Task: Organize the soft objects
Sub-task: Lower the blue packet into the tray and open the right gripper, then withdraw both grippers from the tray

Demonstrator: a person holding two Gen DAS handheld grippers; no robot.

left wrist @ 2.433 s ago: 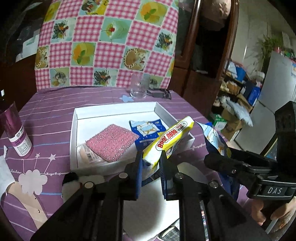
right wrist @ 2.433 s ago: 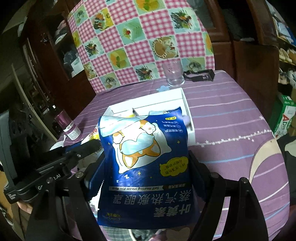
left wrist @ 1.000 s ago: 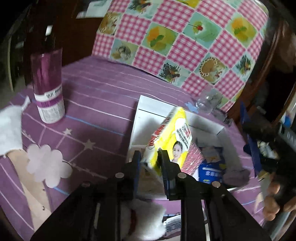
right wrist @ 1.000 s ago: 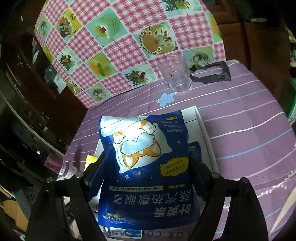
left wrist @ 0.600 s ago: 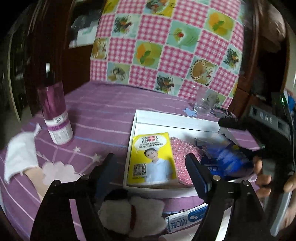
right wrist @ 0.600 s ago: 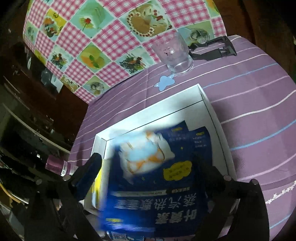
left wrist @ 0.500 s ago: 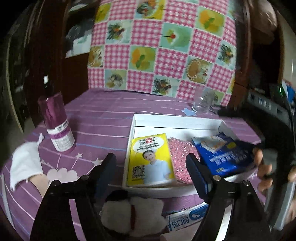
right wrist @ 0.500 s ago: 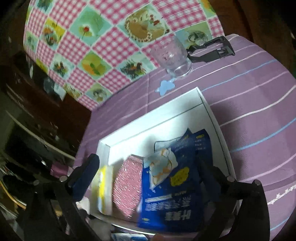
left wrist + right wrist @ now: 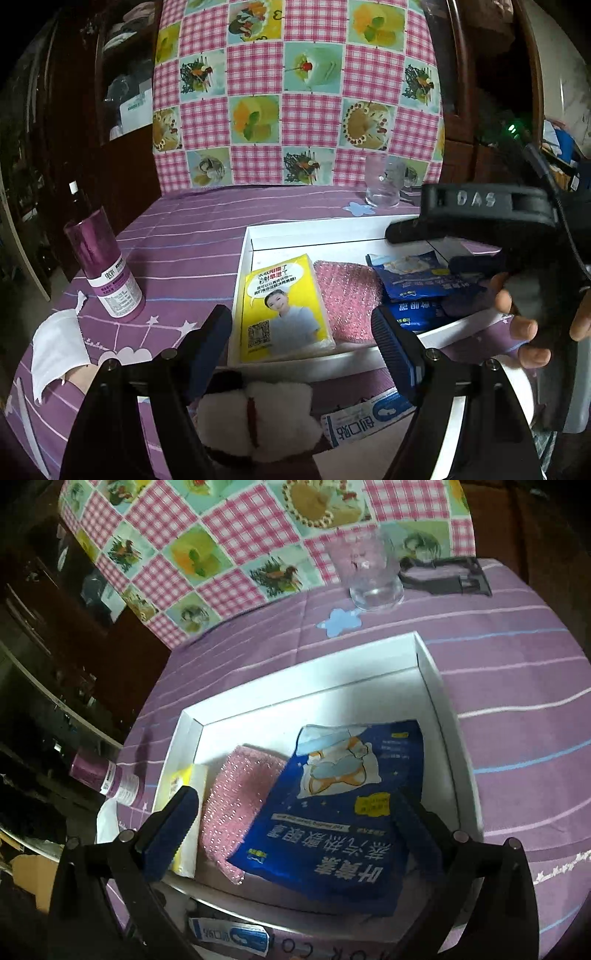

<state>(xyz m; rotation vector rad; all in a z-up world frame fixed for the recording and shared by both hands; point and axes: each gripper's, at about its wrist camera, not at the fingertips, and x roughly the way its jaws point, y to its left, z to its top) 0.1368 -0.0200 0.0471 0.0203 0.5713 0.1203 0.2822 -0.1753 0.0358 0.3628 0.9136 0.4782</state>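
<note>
We see a matt white cardboard tray (image 9: 432, 672) on a purple printed cloth table cover (image 9: 517, 686). At the tray's nine o'clock side lies a glossy yellow plastic-wrapped tissue pack (image 9: 284, 306), beside it a rough pink glittery scouring pad (image 9: 236, 805), then a shiny dark-blue foil pouch (image 9: 332, 812). At twelve o'clock stands a clear smooth glass tumbler (image 9: 369, 572).

A lived-in home room, by the furnishings. The surface (image 9: 192, 236) wears a purple striped cloth printed with stars and clouds, and a pink gingham cloth with food pictures (image 9: 295, 92) hangs across the top centre of the frame. Dark wooden cabinets (image 9: 92, 110) with cluttered glass-fronted shelves fill the upper left. A drinking glass (image 9: 373, 572) stands toward the upper right of the right wrist view, a purple bottle (image 9: 105, 269) at mid left.
</note>
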